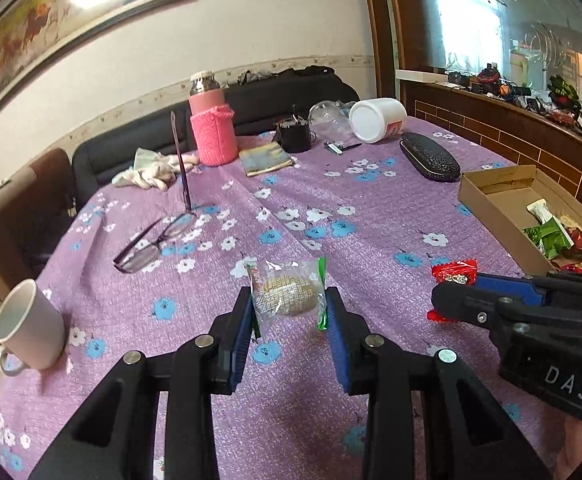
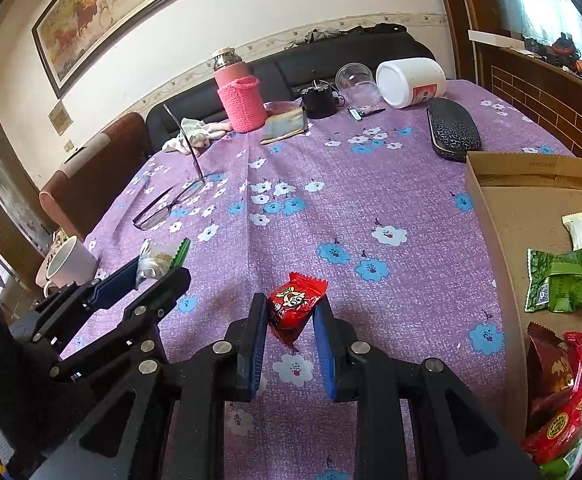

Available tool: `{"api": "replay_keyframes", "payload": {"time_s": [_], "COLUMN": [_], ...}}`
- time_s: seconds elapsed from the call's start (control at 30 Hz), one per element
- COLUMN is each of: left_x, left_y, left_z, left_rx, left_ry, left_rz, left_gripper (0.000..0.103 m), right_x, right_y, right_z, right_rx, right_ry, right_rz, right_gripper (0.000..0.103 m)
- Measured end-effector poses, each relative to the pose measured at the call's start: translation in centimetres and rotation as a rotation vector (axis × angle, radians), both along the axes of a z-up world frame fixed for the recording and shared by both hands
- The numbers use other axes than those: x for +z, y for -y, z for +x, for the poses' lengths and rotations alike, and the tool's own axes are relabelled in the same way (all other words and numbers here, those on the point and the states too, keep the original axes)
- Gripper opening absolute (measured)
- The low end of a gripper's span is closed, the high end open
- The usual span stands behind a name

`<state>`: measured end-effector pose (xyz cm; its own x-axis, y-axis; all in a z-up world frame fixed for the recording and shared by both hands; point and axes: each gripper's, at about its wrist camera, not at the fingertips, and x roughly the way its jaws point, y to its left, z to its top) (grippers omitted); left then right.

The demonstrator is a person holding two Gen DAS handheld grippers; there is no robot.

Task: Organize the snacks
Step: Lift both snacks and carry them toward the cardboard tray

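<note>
White mug (image 1: 29, 330): far left table edge, upright, on the purple floral tablecloth (image 1: 331, 208).
Eyeglasses (image 1: 155, 240): lying open beyond the mug, one arm sticking up.
Pink flask (image 1: 211, 124): at the back, in a knitted sleeve; crumpled cloth (image 1: 151, 170) to its left.
Left tongs (image 1: 287, 312): clamped on a clear-wrapped biscuit (image 1: 287, 290) with green end seals, blue pads pressing both sides of the wrapper; whether it is lifted off the cloth, cannot tell.
Right tongs (image 2: 291, 318): closed on a red candy packet (image 2: 293, 306) with a cartoon face, pinched between the blue pads over the table.
Glasses case (image 1: 429, 158): dark, at back right, near a tipped white jar (image 1: 377, 120).
Cardboard box (image 2: 491, 216): right table edge, open-topped, holding green, white and red snack packets (image 2: 559, 284).
</note>
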<state>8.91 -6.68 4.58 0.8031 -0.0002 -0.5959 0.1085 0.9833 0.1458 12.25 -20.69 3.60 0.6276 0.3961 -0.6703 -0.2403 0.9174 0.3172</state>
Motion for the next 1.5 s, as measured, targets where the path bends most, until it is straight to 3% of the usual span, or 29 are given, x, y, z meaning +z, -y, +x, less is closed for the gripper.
{"api": "replay_keyframes", "payload": {"time_s": [0.83, 1.5], "left_x": [0.2, 0.3], "left_y": [1.4, 1.9], "left_z": [-0.7, -0.8], "left_rx": [0.001, -0.008], "left_ry": [0.081, 0.093], "left_rz": [0.122, 0.14], "left_gripper": [0.034, 0.034], "right_x": [0.1, 0.2], "right_y": [0.6, 0.7], "right_z": [0.0, 0.3], "right_rx": [-0.025, -0.028], "right_ry": [0.001, -0.004], "right_rz": [0.005, 0.012], "right_gripper": [0.025, 0.025]}}
